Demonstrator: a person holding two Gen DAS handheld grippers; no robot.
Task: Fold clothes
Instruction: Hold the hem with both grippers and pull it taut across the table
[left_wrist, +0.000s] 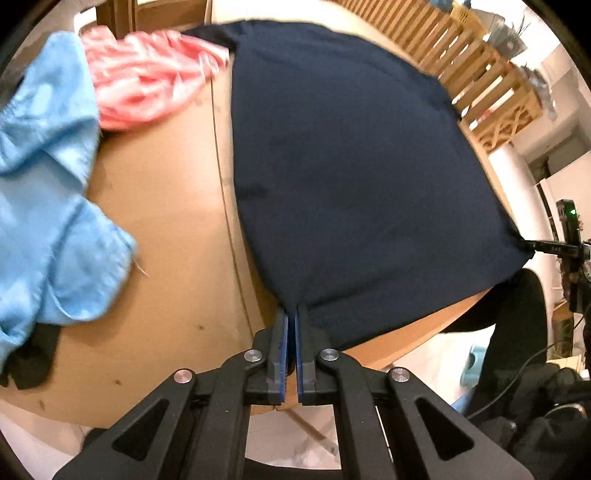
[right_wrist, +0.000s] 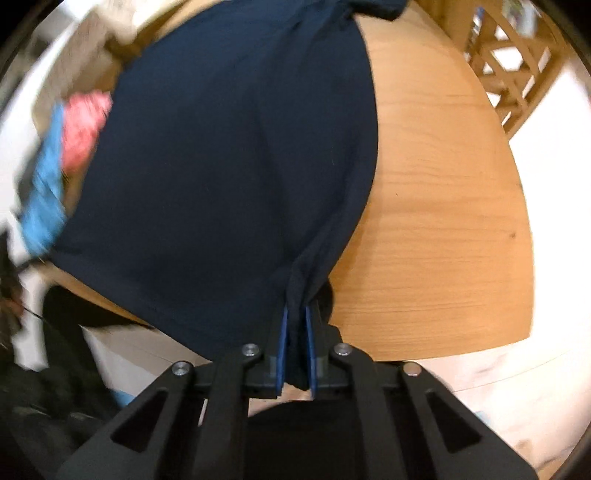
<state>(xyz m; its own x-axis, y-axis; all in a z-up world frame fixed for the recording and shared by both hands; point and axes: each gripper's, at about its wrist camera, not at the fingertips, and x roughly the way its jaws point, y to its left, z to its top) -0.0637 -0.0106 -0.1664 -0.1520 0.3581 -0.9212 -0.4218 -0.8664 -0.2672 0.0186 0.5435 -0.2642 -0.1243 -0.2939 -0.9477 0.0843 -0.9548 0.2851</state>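
A navy blue garment (left_wrist: 351, 177) lies spread over the wooden table (left_wrist: 166, 229), stretched taut between both grippers. My left gripper (left_wrist: 291, 308) is shut on its near left corner at the table's front edge. In the left wrist view the right gripper (left_wrist: 532, 245) pinches the other corner at the far right. In the right wrist view my right gripper (right_wrist: 295, 314) is shut on a bunched corner of the navy garment (right_wrist: 229, 155), which hangs past the table (right_wrist: 443, 221) edge.
A light blue garment (left_wrist: 48, 184) and a pink and white garment (left_wrist: 147, 77) lie crumpled on the table's left side. A dark cloth (left_wrist: 33, 354) sits at the left front edge. A wooden slatted rack (left_wrist: 480, 70) stands beyond the table at right.
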